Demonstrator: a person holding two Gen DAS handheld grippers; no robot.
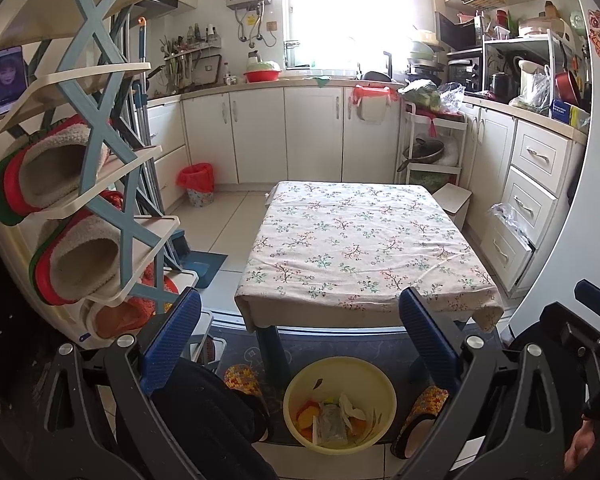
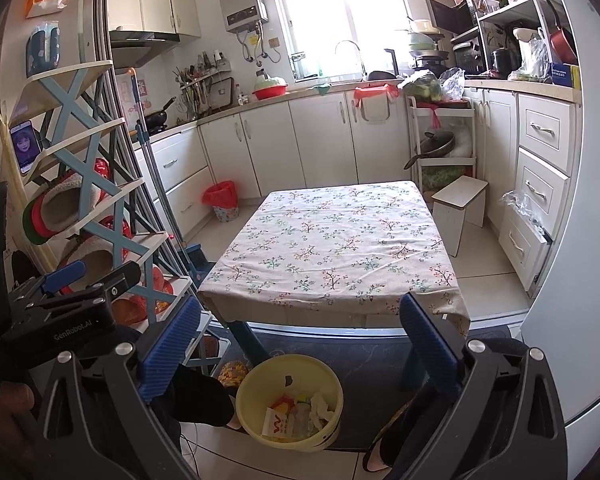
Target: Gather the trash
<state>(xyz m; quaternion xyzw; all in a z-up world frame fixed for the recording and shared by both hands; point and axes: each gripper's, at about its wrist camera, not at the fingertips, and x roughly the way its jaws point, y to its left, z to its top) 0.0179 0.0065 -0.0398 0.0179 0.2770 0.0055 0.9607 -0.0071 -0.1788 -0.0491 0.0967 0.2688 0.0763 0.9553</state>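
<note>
Nearest to both cameras: the blue ribbed fingers of each claw, spread wide apart with nothing between them. Left claw open and empty, held above the floor in front of the low bench; right claw the same, wide open, gripping nothing. Seen also at the right edge of the left view, a piece of the other claw's black frame, and a hand below it.

Directly under the claws, on the dark floor mat, a yellow basin standing upright between the person's two feet in flowered slippers. Inside the basin, the trash: orange and yellow scraps, a clear wrapper, a crumpled white tissue, and in the right view a white packet with red print. Top of the bench covered only by a floral cloth, with no trash visible on it. Far behind, near the cabinets, a small bin with a red bag, well apart from the basin.

Judged from this: collecting from the bench seems finished, or nearly so, since the trash lies already in the basin. Next move probably calls for lowering one claw to the rim of the basin, closing on the thin wall, and carrying it level toward the red-bagged bin. Risk of tipping if gripped on one side only; perhaps better with both claws on opposite sides of the rim.
</note>
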